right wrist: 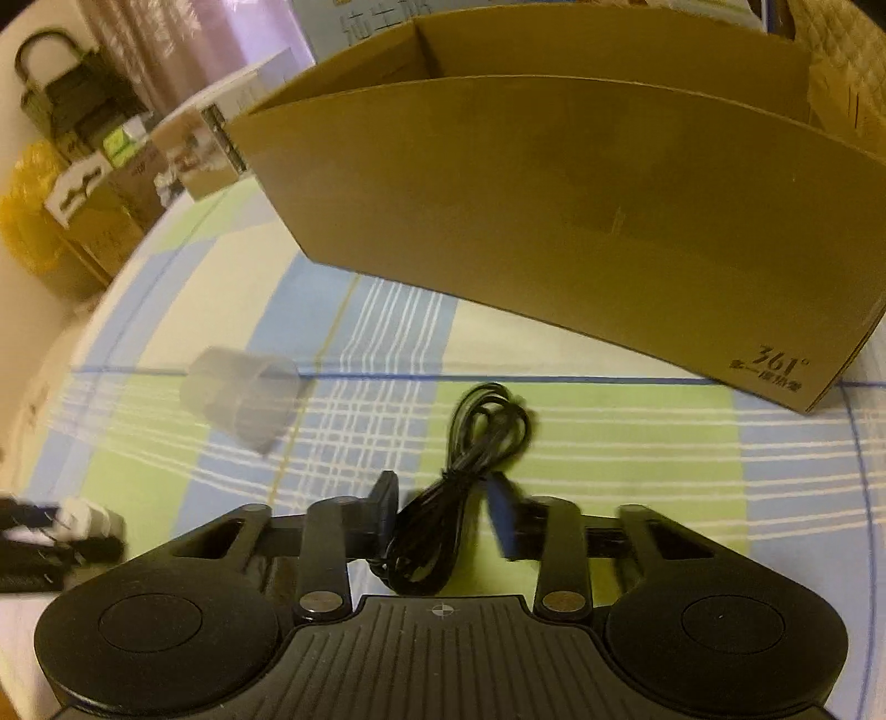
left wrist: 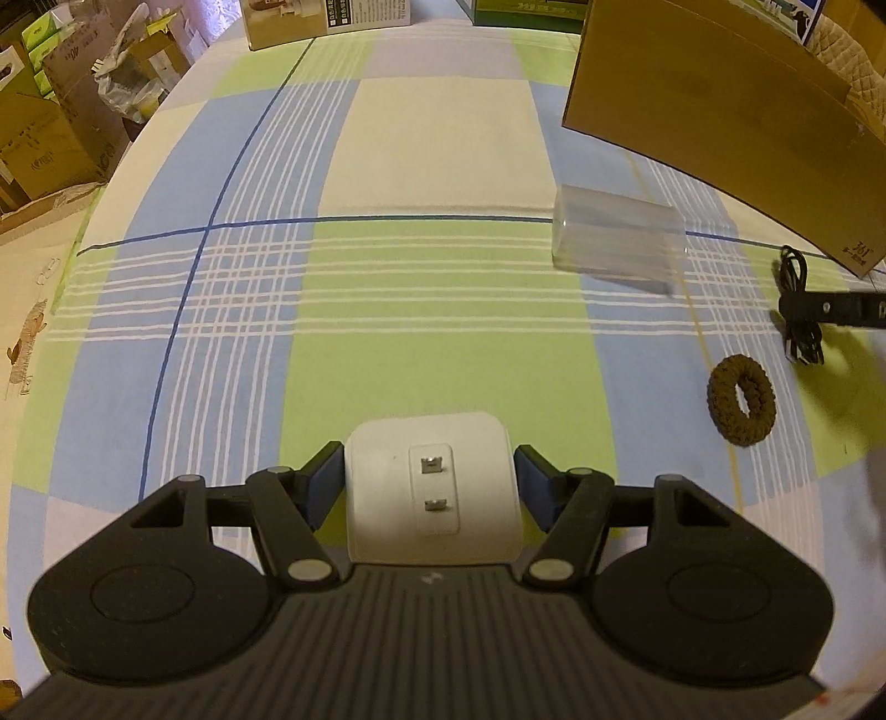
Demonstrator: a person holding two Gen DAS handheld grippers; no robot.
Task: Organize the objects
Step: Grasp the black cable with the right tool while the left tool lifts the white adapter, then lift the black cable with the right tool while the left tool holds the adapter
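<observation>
My left gripper (left wrist: 429,482) is shut on a white charger plug (left wrist: 432,493), its blue pads against the two sides and the metal prongs facing the camera. The plug hangs just above the checked cloth (left wrist: 387,310). My right gripper (right wrist: 446,512) has a bundled black cable (right wrist: 487,421) between its fingers, and the pads press on the bundle's lower part. In the left wrist view that cable (left wrist: 797,332) shows at the right edge. A brown hair tie (left wrist: 742,399) lies on the cloth near it. A tall open cardboard box (right wrist: 554,210) stands just behind the cable.
A clear plastic box (left wrist: 614,243) lies on the cloth left of the cardboard box (left wrist: 720,111). Printed cartons (left wrist: 326,22) line the far edge. Stacked boxes and bags (left wrist: 50,111) stand beyond the left side.
</observation>
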